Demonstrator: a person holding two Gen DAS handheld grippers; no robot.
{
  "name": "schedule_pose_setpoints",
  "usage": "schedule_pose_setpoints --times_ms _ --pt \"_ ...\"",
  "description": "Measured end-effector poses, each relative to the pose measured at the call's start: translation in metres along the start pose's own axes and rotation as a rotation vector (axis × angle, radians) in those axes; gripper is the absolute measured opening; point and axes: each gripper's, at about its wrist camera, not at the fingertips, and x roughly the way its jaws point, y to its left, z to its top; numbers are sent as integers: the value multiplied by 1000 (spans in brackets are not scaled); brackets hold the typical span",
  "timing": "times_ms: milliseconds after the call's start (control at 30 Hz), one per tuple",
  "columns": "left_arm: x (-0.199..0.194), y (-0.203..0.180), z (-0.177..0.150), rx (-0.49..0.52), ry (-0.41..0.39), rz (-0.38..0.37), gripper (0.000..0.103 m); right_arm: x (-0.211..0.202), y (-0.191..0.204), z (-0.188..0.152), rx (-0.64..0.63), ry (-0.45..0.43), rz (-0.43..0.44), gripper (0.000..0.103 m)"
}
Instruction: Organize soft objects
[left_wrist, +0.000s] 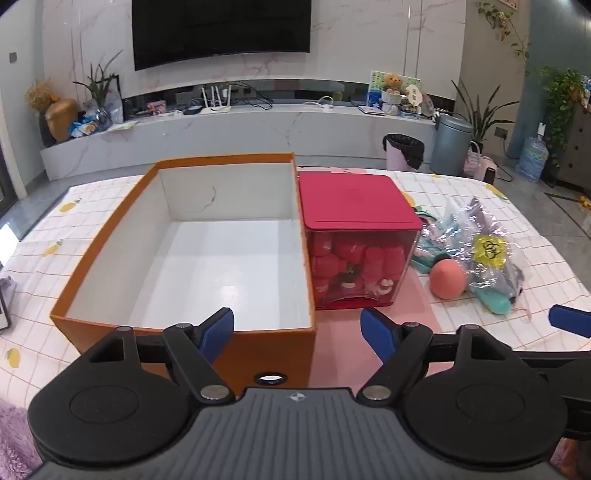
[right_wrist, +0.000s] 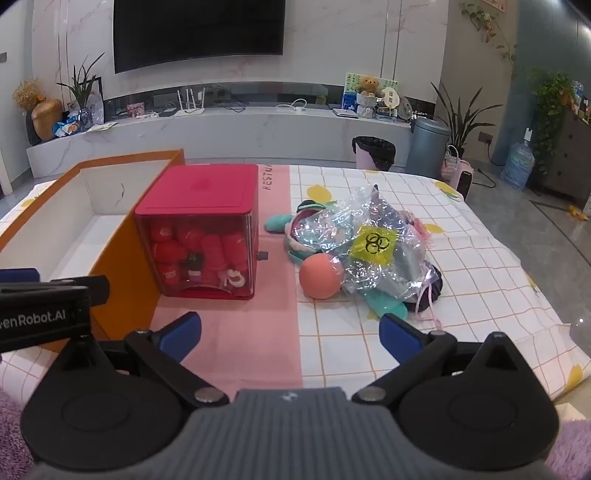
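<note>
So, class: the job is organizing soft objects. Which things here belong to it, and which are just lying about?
Belongs to the job:
orange box
pink ball
bagged plush toy

Just lying about:
red container
television
grey bin

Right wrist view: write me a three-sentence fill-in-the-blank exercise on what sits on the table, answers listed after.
1. The orange box holds ____ inside.
2. The ball leaning against the plastic bag is coloured ____.
3. The red-lidded container stands directly ____ the orange box.

Missing words: nothing; pink; beside
</note>
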Motion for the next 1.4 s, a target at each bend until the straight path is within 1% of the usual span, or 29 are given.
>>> schedule_pose_setpoints --times_ms 33,167,200,233,267,367,533,567,967,1133,1233,1400 --pt "0 0 0 5 -4 7 92 1 2 1 -21 8 -15 100" --pt "1 1 2 16 -8 2 92 0 6 2 -22 -7 -6 100" --pt "-6 3 -1 -5 -24 8 92 0 8 3 -24 -10 -3 100" --pt "-7 5 0 -13 -19 7 92 0 10 3 -26 -12 -1 100" --pt "-8 7 0 -14 -19 7 92 -2 1 -1 -21 -18 -9 100" --pt "-6 8 3 -8 -10 11 92 1 3 -3 -25 -10 -19 100" --pt "-3 1 -3 4 -25 31 92 -5 -6 -5 -25 -17 -21 100" --pt "-3 0 -3 6 -26 33 92 -3 2 -1 -28 -11 -27 100" --pt "-5 -2 -4 18 -30 43 92 -2 3 -1 -37 -6 -26 100" --pt "-4 -5 -5 30 -35 46 92 -5 5 -1 -55 -25 -33 100" --pt "-5 -4 -4 26 -35 37 92 -4 5 -1 -55 -22 -31 100" --pt "-3 -5 -5 31 -30 46 92 -5 6 -2 -61 -24 -38 100"
